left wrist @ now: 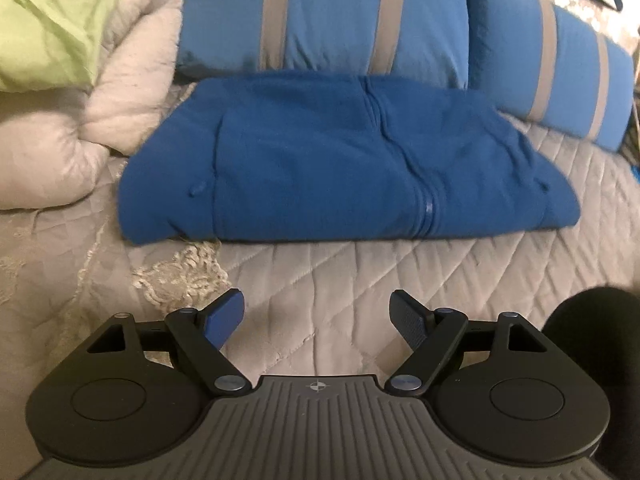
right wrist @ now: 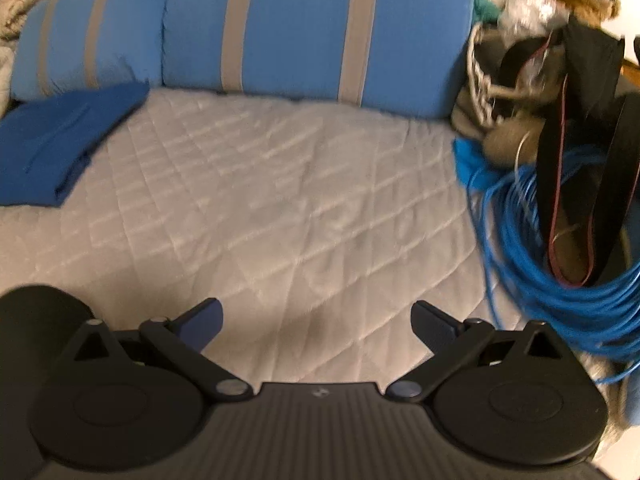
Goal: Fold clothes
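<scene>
Pretty dim, warm indoor light, soft shadows. Both views are fisheye-bent with dark corners; the right wrist view is noticeably motion-blurred, the left a bit sharper.

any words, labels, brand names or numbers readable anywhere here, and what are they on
None: no readable text in either view.
Left gripper body: a small crosshair mark, no letters.
Right gripper body: the same mark, blurred.
Folded blue top: no label shows.

We count one folded blue garment (left wrist: pixel 320 160) at frame center, two striped blue pillows (left wrist: pixel 324 20) (left wrist: pixel 548 52) along the top, one green cloth (left wrist: pixel 52 20) upper left, and one blue cable coil (right wrist: pixel 560 248) at right.
</scene>
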{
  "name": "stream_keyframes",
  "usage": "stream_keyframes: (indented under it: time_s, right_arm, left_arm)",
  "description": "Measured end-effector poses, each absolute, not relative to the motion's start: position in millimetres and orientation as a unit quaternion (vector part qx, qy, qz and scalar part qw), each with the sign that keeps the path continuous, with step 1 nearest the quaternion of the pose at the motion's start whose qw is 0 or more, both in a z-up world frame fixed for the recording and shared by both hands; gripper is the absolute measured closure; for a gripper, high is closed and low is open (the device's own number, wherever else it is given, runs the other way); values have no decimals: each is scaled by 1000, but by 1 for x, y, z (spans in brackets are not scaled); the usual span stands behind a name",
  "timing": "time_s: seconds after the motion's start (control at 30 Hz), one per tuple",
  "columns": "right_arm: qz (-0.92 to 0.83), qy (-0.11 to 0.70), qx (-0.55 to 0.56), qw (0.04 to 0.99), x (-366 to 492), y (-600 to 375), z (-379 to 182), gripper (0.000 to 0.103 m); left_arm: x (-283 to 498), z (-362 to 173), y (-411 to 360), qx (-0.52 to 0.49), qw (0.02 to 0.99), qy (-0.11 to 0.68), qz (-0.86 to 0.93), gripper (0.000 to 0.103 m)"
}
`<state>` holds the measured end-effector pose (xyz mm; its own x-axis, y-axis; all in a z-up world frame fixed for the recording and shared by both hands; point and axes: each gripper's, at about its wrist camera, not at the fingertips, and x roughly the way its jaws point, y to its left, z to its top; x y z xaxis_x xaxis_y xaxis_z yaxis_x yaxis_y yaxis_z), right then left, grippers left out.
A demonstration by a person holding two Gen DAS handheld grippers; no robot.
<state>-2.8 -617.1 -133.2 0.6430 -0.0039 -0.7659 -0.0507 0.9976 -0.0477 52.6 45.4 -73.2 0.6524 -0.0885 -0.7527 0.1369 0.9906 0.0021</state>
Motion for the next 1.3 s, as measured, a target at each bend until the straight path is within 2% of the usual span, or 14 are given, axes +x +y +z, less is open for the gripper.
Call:
stream_keyframes:
  time_s: [0.23,0.27,0.3,0.33,0.73,1.3]
  right_arm:
    - [1,459,-35,888,1,-611,-185,0]
    - [-2,465,-34,885,2,-611,-193,0]
    - [-5,468,-30,883,2,-611,-199,0]
    - [-10,466,-22,885,1,-612,-205,0]
    - [-38,408,0,912,2,-611,-215,0]
    - [-72,349,1,934,26,-605,-219,0]
  left_arm:
    - [66,-118,49,7,898,435,-58,23]
    - [67,-125,49,3,898,436,-58,16]
    - [66,-129,49,1,900,431,-61,1]
    - [65,-132,47,5,904,423,-63,0]
    - [64,-136,39,22,915,400,-56,0]
    - [106,-142,22,33,922,383,-39,0]
